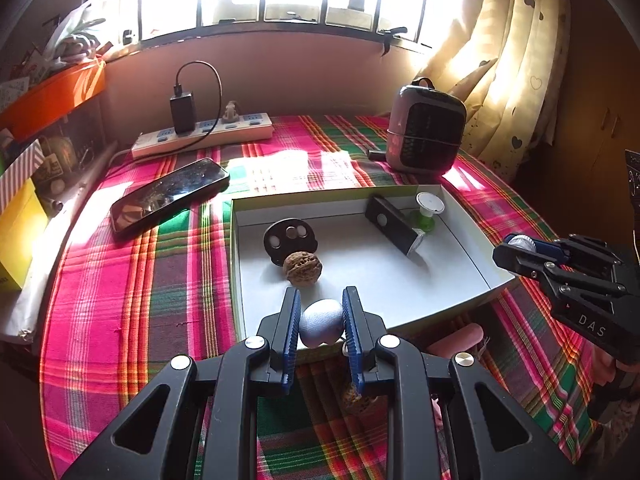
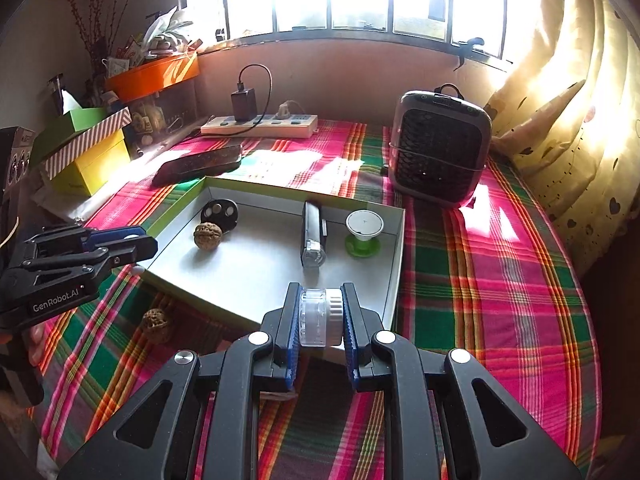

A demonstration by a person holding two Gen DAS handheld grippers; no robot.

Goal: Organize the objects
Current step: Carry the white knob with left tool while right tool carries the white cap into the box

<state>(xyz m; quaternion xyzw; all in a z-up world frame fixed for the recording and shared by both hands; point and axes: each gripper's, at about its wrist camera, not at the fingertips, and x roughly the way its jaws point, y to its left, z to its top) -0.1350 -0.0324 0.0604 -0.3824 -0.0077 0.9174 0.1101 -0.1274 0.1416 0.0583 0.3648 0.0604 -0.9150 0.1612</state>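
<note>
A shallow white box (image 1: 460, 300) (image 2: 394, 264) lies on the plaid cloth. It holds a walnut (image 1: 302, 267) (image 2: 207, 235), a black disc (image 1: 289, 237) (image 2: 219, 212), a black bar (image 1: 394, 226) (image 2: 313, 236) and a green-and-white stand (image 1: 427, 210) (image 2: 363, 234). My left gripper (image 1: 321, 322) (image 2: 132, 246) is shut on a pale blue egg-shaped object (image 1: 321, 322) over the box's near edge. My right gripper (image 2: 320, 316) (image 1: 516, 246) is shut on a small clear jar with a white cap (image 2: 320, 316) (image 1: 522, 243) above the box's near rim. A second walnut (image 2: 157, 325) (image 1: 356, 400) lies on the cloth outside the box.
A phone (image 1: 168, 196) (image 2: 198, 166) lies left of the box. A power strip with a charger (image 1: 200, 136) (image 2: 260, 124) sits at the back. A small heater (image 1: 426, 136) (image 2: 438, 154) stands back right. Stacked boxes (image 2: 84, 152) crowd the left; a curtain (image 2: 560, 100) hangs right.
</note>
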